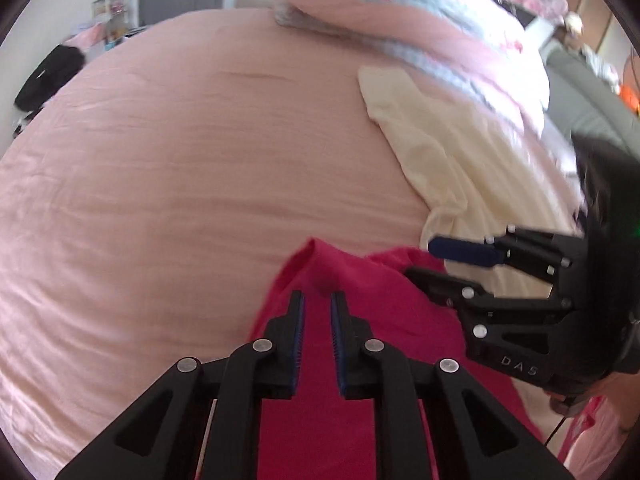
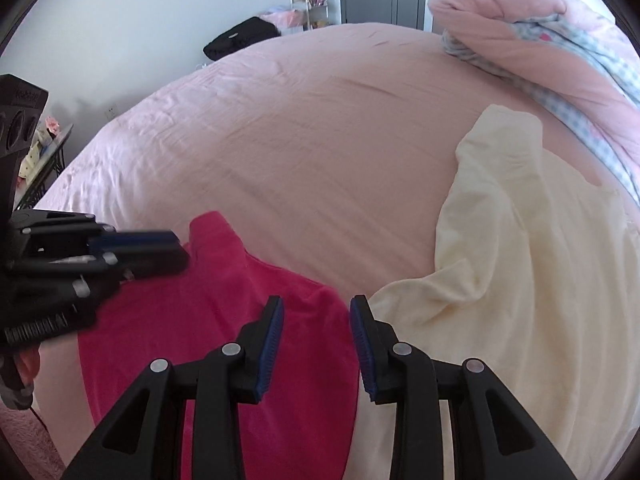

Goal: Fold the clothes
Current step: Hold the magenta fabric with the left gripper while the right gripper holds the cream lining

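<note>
Pink bed sheet (image 2: 304,152) with a red garment (image 2: 224,320) at its near edge, beside a cream one (image 2: 500,280).

Left gripper (image 1: 317,300) pinches a raised red fold, likely for lifting; right gripper (image 2: 317,308) hovers with jaws apart, holding nothing.

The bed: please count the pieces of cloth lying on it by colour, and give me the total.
Red garment: 1
Cream garment: 1
Pink quilt with blue checked trim, bundled at the far side of the bed: 1
Total: 3
</note>
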Demonstrator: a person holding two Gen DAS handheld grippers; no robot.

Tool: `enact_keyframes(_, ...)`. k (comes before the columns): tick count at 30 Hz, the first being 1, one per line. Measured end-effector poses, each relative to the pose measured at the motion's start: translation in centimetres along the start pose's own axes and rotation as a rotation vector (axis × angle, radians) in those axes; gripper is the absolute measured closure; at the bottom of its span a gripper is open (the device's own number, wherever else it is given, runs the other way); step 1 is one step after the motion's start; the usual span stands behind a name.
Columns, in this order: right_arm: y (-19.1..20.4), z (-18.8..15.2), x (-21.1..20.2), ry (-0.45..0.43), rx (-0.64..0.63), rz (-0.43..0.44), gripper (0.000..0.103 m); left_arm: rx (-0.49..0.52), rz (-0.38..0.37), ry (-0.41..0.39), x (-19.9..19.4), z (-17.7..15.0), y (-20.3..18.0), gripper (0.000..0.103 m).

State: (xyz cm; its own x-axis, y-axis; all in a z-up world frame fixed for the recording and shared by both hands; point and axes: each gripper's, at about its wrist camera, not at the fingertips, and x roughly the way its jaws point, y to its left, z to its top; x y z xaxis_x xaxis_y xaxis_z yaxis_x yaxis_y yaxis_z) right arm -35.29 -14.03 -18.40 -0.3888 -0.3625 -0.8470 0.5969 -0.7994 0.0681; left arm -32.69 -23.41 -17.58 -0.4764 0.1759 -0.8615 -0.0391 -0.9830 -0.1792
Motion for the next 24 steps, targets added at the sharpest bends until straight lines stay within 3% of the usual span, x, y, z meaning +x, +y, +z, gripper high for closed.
enact_keyframes(2, -0.5, 0.2, 0.4, 0.012, 0.025, 0.008, 0.07, -0.032, 0.016, 0.02, 0.2, -0.1, 1.1, 0.092)
enact_keyframes(6, -0.6, 0.0, 1.0, 0.024, 0.005, -0.007, 0.069, -0.089, -0.028, 0.026, -0.5, -1.4, 3.8, 0.085)
enact_keyframes(16, -0.6, -0.1, 1.3, 0.021, 0.031, -0.03, 0.069, -0.063, -0.075, 0.049, -2.6, -4.8, 5.2, 0.085)
enact_keyframes(21, -0.3, -0.2, 1.0, 0.03, 0.049, -0.034, 0.068, -0.017, -0.024, 0.092, -2.1, -6.1, 4.4, 0.088)
enact_keyframes(24, -0.5, -0.2, 1.8, 0.042, 0.034, -0.058, 0.068, 0.009, 0.049, 0.156, -3.1, -7.4, 4.4, 0.087)
